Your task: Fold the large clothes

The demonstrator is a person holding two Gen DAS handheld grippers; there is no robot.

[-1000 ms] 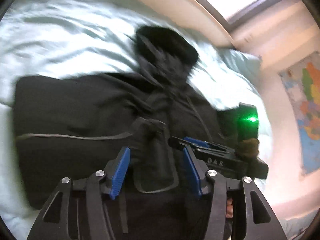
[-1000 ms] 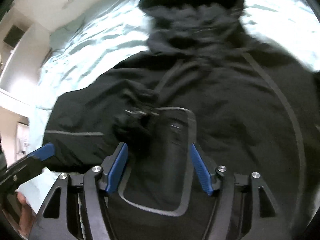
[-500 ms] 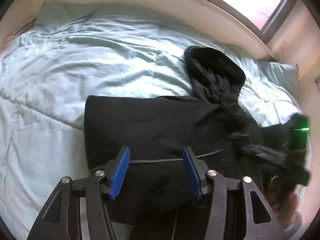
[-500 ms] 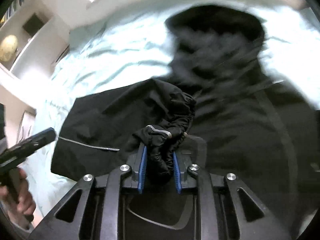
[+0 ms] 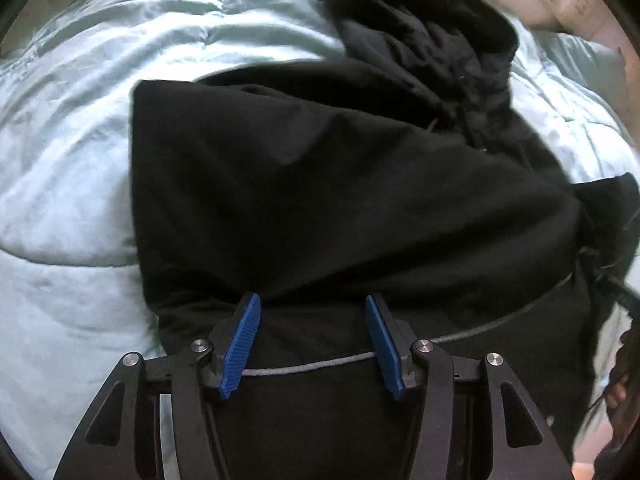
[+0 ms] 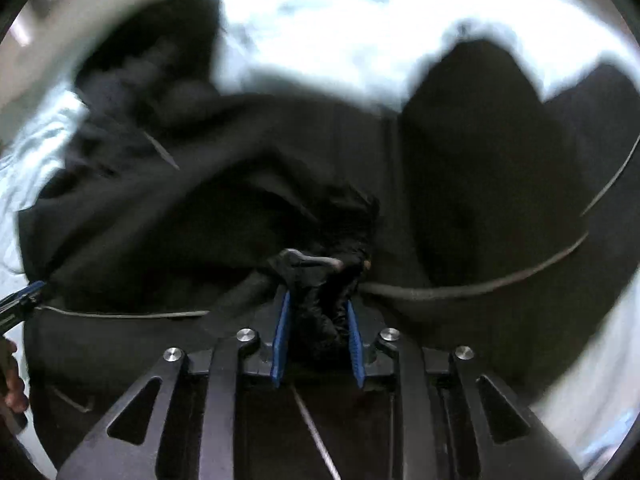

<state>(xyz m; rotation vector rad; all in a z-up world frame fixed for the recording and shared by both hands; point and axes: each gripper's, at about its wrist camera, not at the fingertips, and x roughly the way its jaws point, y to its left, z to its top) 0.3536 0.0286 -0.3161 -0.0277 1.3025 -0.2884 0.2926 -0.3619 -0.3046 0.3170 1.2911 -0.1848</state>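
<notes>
Since half a second ago the left gripper (image 5: pixel 313 346) has dropped closer to the jacket (image 5: pixel 340 200), which now fills most of its view, and the right gripper (image 6: pixel 316 336) has carried its bunched cuff (image 6: pixel 324 280) further across the garment, its view gone blurry with motion.

The black jacket lies spread on the pale green duvet (image 5: pixel 72 160) of the bed, hood (image 5: pixel 420 28) toward the far edge. A sleeve is folded across the body, its squared end at the left in the left view. A thin grey seam line (image 5: pixel 460 334) runs across the fabric just beyond the left fingers.

Left fingers (image 5: pixel 240 344) stand spread apart over the jacket, holding nothing — dark cloth shows between them, lying below. Right fingers (image 6: pixel 280 336) are clenched on the gathered cuff of the sleeve, the fabric puckered up above the blue pads.

In the right view, the left gripper's blue tip (image 6: pixel 28 294) shows at the left edge beside the jacket's side, with a bare hand (image 6: pixel 12 384) below it
</notes>
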